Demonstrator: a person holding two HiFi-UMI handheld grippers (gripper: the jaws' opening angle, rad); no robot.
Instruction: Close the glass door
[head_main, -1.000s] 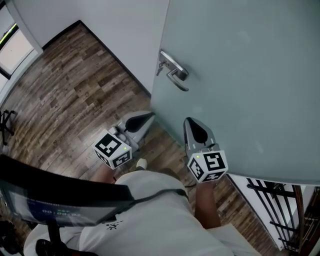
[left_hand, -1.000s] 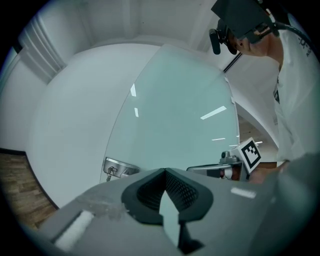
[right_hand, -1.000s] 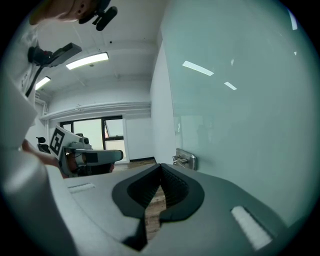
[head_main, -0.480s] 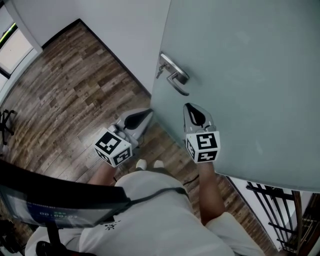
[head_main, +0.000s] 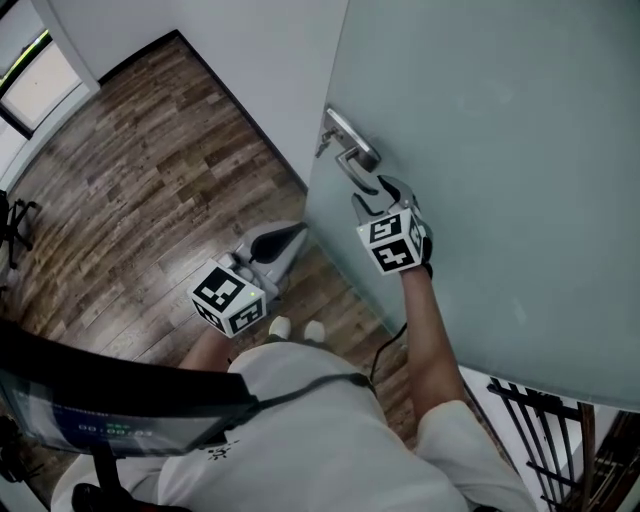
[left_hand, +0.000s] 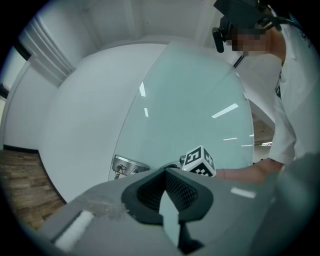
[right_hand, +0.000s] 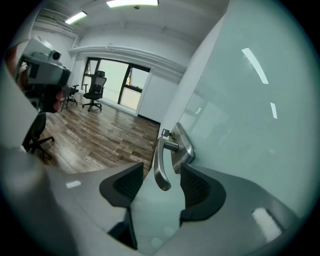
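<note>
The frosted glass door (head_main: 480, 150) fills the right of the head view, with its metal lever handle (head_main: 352, 152) near the door's left edge. My right gripper (head_main: 378, 195) is at the handle. Its jaws have just been opening and now stand open. In the right gripper view the lever (right_hand: 160, 167) hangs between the open pads of the right gripper (right_hand: 157, 186), and neither pad presses on it. My left gripper (head_main: 272, 243) is held lower left, beside the door edge, shut on nothing. The left gripper view shows its shut jaws (left_hand: 165, 186) facing the door (left_hand: 190, 110).
A white wall (head_main: 250, 70) meets the door's edge on the left. Wood floor (head_main: 130, 170) spreads to the left and below. A black metal railing (head_main: 560, 430) stands at the bottom right. Office chairs (right_hand: 95, 92) stand by far windows.
My right gripper moved up and left to the handle, rolled over, and its jaws went from shut to open around the lever. The left gripper stayed where it was.
</note>
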